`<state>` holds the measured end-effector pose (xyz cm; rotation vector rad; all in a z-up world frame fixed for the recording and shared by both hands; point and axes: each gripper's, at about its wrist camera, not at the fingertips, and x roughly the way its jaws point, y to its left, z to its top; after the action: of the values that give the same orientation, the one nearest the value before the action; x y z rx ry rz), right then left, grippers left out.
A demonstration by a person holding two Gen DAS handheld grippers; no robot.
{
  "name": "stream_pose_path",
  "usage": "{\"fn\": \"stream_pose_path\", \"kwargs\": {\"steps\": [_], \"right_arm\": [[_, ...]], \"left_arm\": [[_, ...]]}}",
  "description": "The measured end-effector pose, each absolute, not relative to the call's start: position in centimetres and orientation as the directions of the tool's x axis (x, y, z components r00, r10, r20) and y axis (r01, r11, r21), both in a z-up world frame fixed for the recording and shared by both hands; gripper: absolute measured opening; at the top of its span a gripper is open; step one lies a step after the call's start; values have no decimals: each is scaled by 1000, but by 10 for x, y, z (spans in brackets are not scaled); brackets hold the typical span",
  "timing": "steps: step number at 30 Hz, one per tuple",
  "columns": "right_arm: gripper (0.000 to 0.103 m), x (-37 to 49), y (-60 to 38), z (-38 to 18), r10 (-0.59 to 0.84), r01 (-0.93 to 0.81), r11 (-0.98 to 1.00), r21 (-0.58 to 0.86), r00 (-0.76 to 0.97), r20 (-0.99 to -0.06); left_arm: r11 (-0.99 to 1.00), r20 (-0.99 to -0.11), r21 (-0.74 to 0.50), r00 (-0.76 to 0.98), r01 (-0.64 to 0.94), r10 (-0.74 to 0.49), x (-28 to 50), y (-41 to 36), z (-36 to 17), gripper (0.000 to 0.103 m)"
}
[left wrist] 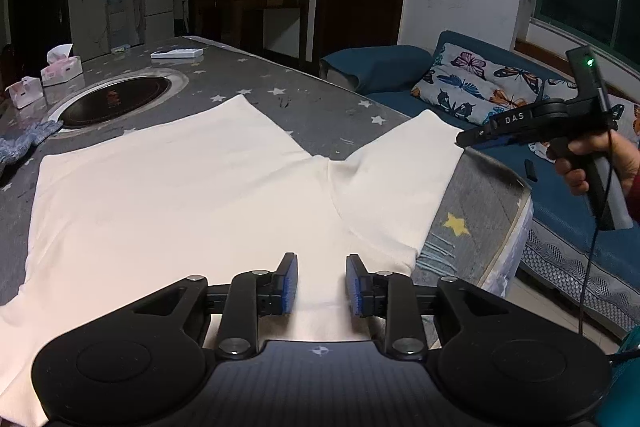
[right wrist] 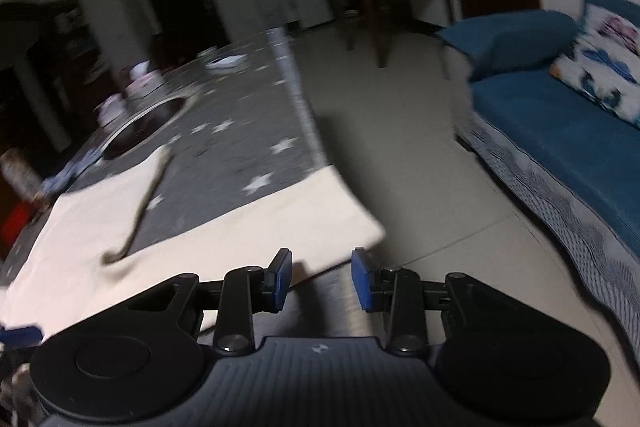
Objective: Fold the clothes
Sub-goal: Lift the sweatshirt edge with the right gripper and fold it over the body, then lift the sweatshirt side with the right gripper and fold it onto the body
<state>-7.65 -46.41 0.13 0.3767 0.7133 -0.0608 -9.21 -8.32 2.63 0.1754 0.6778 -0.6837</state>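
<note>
Shirt (left wrist: 180,195) flat, left gripper (left wrist: 321,281) over it, jaws parted

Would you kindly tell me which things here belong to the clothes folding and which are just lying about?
For the job: white garment, left gripper, right gripper.

Lying about: tissue boxes, blue-grey cloth, built-in cooktop, butterfly cushion, blue sofa.

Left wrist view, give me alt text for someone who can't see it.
A cream cotton T-shirt lies flat on a grey star-patterned tablecloth, with the left gripper open just above it. The right gripper hovers beyond the table edge.
</note>
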Motion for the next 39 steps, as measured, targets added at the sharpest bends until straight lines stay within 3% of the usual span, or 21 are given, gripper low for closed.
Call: {"fn": "stream_pose_path", "kwargs": {"steps": [8,13,15,30,39], "right_arm": [[32,-73,-489,-17,114,227,858,460,789,-604],[9,-74,-496,-22,132,211,837,505,818,-560],[6,-76,-494,-18,128,192,851,489,827,-548],[4,-82,-468,63,229,-14,885,465,883,-409],[4,-58,-394,120,402,-260,887,381,841,-362]], "left_arm": [[765,-638,-68,562,640,-527,-90,-90,24,30],[774,-652,-62,562,630,-509,-88,-93,20,30],[778,-657,-59,563,626,-502,-87,-93,20,31],[710,-642,-77,510,700,-572,-82,-123,17,35],[745,-598,-99,559,660,-575,-92,-86,29,40]]}}
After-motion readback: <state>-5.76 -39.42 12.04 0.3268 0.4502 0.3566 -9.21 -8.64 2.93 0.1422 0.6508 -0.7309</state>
